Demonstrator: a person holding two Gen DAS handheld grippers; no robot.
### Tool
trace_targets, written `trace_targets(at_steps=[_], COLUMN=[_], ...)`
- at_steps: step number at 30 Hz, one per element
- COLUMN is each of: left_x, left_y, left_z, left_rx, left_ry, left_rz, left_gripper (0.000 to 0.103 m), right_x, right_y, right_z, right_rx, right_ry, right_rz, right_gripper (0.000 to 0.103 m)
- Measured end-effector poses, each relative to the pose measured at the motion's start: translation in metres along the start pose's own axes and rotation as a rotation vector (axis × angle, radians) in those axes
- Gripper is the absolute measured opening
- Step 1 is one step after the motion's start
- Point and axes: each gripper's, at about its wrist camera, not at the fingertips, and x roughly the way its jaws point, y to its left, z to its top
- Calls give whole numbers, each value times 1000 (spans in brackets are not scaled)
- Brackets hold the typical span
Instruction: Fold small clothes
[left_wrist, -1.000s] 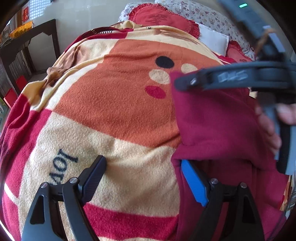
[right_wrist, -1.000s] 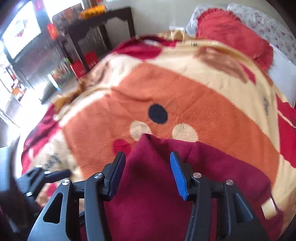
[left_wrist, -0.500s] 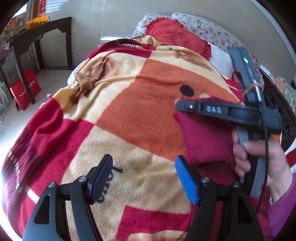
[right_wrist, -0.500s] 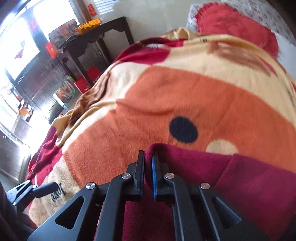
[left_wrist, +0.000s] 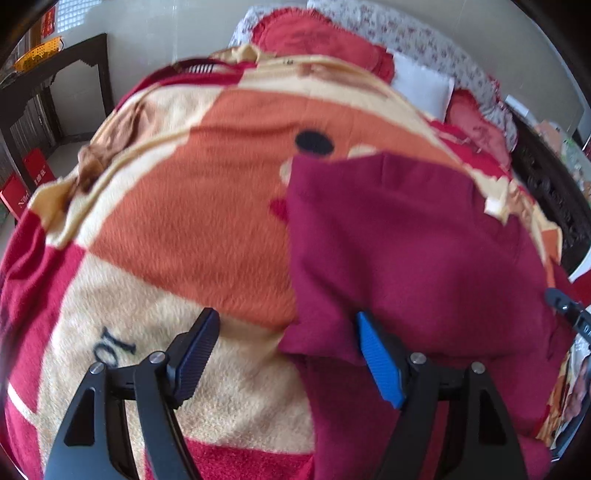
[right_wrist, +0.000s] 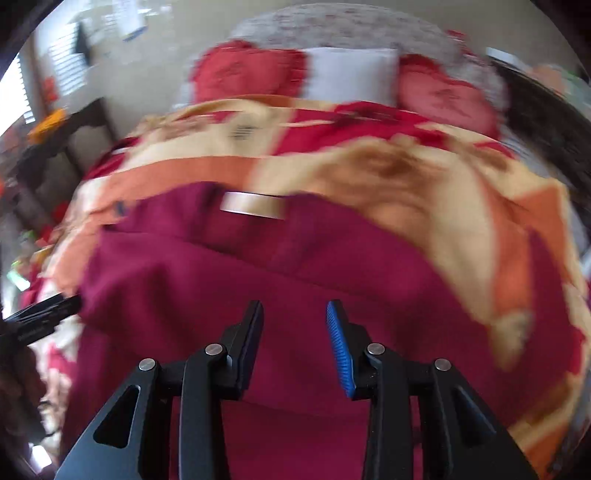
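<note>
A dark maroon garment (left_wrist: 399, 243) lies folded over itself on the orange, cream and red blanket (left_wrist: 192, 206). My left gripper (left_wrist: 288, 350) is open and empty, its jaws straddling the garment's near left edge. In the blurred right wrist view the garment (right_wrist: 295, 273) fills the middle, with a pale label (right_wrist: 255, 205) at its far edge. My right gripper (right_wrist: 295, 332) is open and empty just above the cloth. Its tip also shows at the right edge of the left wrist view (left_wrist: 569, 310).
Red cushions (right_wrist: 247, 70) and a white pillow (right_wrist: 351, 70) lie at the head of the bed. A dark wooden side table (left_wrist: 48, 85) stands to the left, with red boxes (left_wrist: 22, 181) on the floor. Dark carved furniture (left_wrist: 546, 177) is at the right.
My right gripper let go of the garment's corner, opened, and swung away to the right. The folded flap now lies flat. My left gripper moved closer to the garment's edge.
</note>
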Motion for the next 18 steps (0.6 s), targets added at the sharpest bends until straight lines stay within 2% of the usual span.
trace_targets(at_steps=[2,3,5,6,7,9,10,12,16,18], left_x=[2,0,-3,-4,-6,-6,-5,-3,-1,-3], left_y=[2,1,-3,-5,-6,-7,-7,-9,-15,-18], left_z=[-3,-3,-2,-2,-2,-1,-2,-3,-5,-6], left_rx=[-5,-3,8,13,20,32,33,31,40,50], left_ry=[-9,-16,-12,-13,-17,-19,-16,-11,-20,-30], left_rz=[-5,3,21,27,34,46,50,53,75,88], left_gripper=[82,82,82,82,82,83,83,83,83,83], right_x=[8,11,20,23,23,13,4,-3,25,17], right_y=[-30,-39,-50,-50,-45,-35,-35,-42,-42,-42], right_z=[-8,-10,-13,-15,-14,-12,-11,-13,-17,-20], right_rx=[65,85,123,129,119,64,57,91,93,105], right_ry=[42,56,87,90,79,28,-12,-40,50,37], right_rz=[-79,-72,17,73,76,14,12,8,-51,-39], right_gripper=[19,19,18,5,0,0,0,0,0,0])
